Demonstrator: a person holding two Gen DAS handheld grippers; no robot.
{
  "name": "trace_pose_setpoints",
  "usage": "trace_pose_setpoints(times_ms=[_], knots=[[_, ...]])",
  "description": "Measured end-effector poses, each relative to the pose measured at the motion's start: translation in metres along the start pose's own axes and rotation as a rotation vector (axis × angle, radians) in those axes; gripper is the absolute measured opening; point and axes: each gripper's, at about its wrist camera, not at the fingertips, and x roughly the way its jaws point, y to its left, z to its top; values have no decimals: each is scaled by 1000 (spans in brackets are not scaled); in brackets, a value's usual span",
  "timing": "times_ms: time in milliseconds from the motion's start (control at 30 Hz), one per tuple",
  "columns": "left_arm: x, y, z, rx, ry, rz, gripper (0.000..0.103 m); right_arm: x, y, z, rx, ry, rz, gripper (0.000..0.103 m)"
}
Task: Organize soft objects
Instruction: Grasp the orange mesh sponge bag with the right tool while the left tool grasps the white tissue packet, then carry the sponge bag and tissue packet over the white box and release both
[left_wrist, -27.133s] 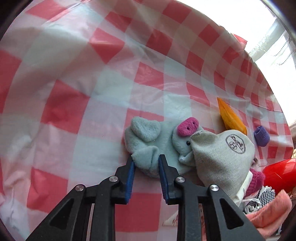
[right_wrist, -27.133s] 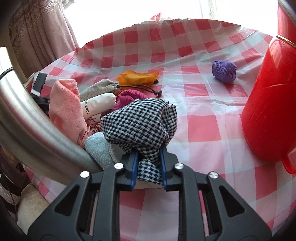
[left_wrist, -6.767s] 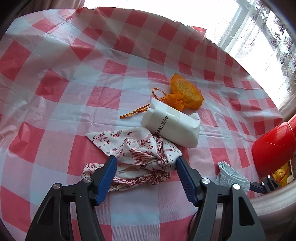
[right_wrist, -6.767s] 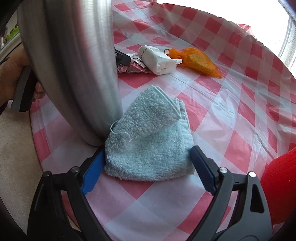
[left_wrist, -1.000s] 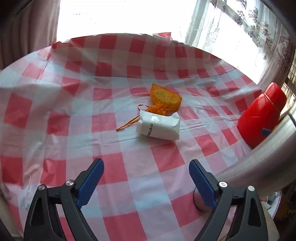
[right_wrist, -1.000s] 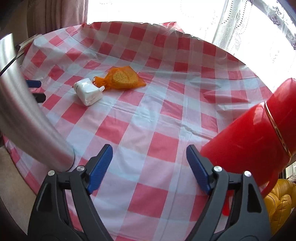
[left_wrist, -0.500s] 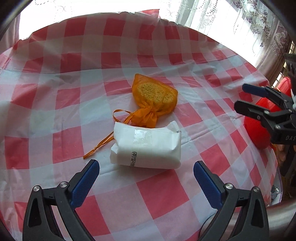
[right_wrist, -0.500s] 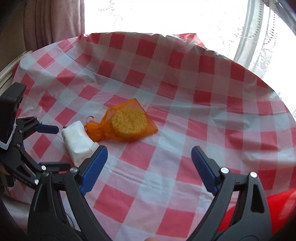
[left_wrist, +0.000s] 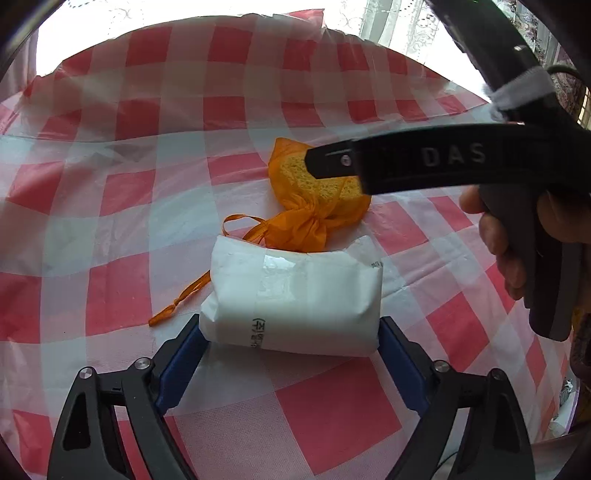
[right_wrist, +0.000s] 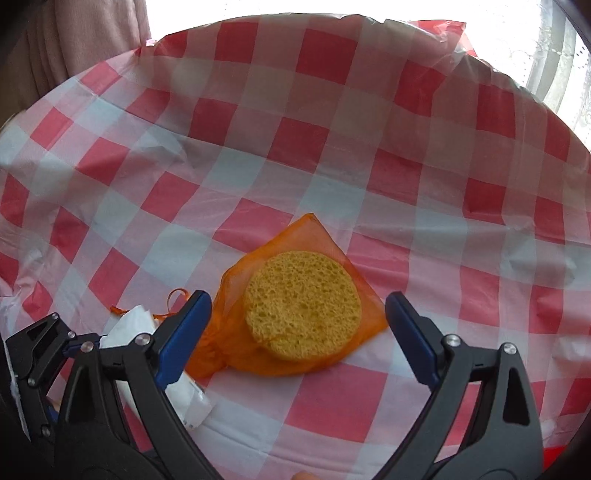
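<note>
A white soft packet (left_wrist: 295, 295) lies on the red-and-white checked tablecloth (left_wrist: 110, 184). My left gripper (left_wrist: 290, 332) is open, its blue pads on either side of the packet's near end. Behind it lies an orange mesh bag with a round yellow sponge (left_wrist: 317, 184) and an orange ribbon (left_wrist: 192, 291). My right gripper (right_wrist: 297, 314) is open and straddles the sponge bag (right_wrist: 303, 306) from above. The packet (right_wrist: 155, 354) and the left gripper (right_wrist: 44, 343) show at the lower left of the right wrist view. One right-gripper finger (left_wrist: 424, 162) crosses over the bag in the left wrist view.
The person's hand (left_wrist: 517, 236) holds the right gripper's handle at the right. Pink curtains (right_wrist: 92, 33) hang beyond the table's far left edge. Bright windows lie behind the table. The cloth is wrinkled around the objects.
Both grippers have moved in close: the left one now brackets the white packet and the right one now straddles the sponge bag. Both stay open.
</note>
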Motion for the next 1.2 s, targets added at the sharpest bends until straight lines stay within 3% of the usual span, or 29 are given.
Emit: trace_pose_setpoints(times_ms=[267,467,567,933,1200], knots=[[-4,-1,-3,-5,-15,22,88,31,4,2,-7,59,-60,96],[-15,-3,-10,-19,-28,32,88,37,-6,-8,32,60,-58,94],[-21,-1,-13,-31,-36,43,88,31,-8,-17,34,35,-43,84],[-48,11,-33,-109,-69,131,87,-9,-18,-61,34,-22,-150,84],[-69,18,-48,-164,-82,200,87,-54,-36,-104,116,-54,-190,84]])
